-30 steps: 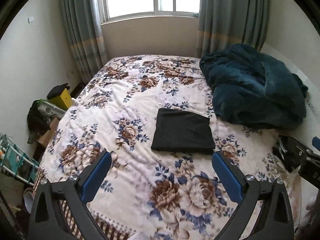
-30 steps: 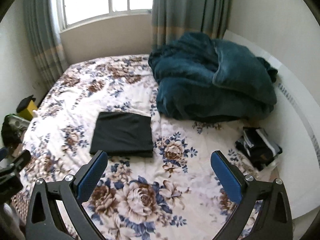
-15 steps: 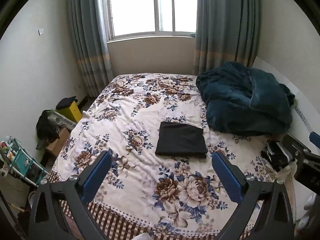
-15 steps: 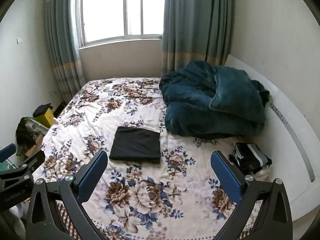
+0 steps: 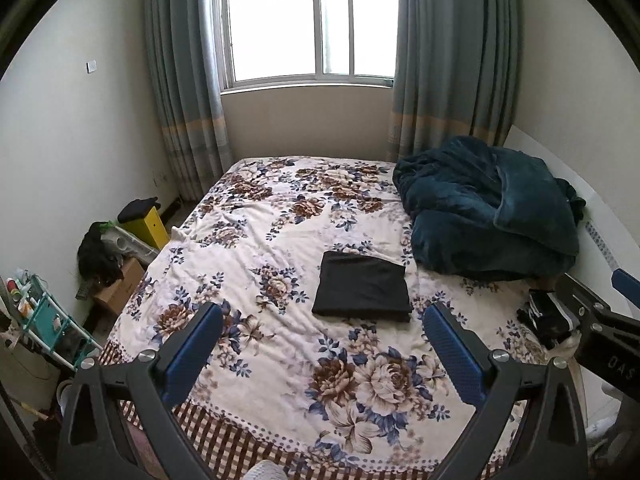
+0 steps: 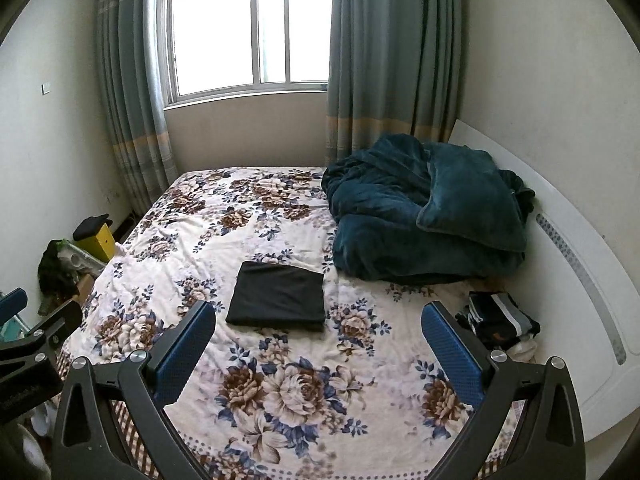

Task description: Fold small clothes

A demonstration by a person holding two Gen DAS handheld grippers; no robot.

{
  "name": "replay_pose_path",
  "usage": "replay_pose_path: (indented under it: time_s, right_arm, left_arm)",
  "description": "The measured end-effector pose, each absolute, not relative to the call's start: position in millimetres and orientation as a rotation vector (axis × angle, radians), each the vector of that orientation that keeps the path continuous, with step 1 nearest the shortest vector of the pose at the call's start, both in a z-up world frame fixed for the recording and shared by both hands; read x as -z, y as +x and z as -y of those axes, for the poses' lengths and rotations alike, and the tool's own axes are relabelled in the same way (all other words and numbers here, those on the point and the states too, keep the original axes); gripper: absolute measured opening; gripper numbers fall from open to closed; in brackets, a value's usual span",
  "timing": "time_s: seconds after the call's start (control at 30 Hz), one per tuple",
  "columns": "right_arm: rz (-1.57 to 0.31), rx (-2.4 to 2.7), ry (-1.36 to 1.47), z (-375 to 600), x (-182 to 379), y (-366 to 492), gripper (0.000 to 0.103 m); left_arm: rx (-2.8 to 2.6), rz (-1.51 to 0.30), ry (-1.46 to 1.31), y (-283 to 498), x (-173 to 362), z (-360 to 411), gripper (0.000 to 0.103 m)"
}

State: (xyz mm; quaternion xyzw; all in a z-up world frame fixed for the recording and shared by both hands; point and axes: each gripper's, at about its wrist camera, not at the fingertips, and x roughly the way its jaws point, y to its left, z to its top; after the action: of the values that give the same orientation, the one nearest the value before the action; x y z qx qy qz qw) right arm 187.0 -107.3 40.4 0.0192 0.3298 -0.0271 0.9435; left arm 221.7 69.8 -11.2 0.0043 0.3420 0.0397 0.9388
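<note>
A black garment, folded into a neat rectangle, lies flat in the middle of the floral bed; it also shows in the right wrist view. My left gripper is open and empty, held back above the bed's foot, well short of the garment. My right gripper is open and empty too, likewise back from the garment. A pile of dark and striped clothes lies at the bed's right edge, also in the left wrist view.
A bundled teal blanket fills the bed's far right. A white headboard runs along the right wall. A yellow box, a cardboard box and a small shelf rack stand on the floor at left. A window with curtains is behind.
Both grippers have pulled back and up from the bed; the folded garment looks smaller and farther, and more of the room and window is in view. Both stay open.
</note>
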Motion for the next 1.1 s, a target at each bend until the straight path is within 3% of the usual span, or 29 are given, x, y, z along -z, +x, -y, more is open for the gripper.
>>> replay_pose_path:
  time_s: [1.1]
  right_arm:
    - [-0.682, 0.009, 0.044, 113.3, -37.9, 197.6, 0.103]
  left_arm:
    - [-0.082, -0.703, 0.011, 222.4, 5.6, -67.2, 0.103]
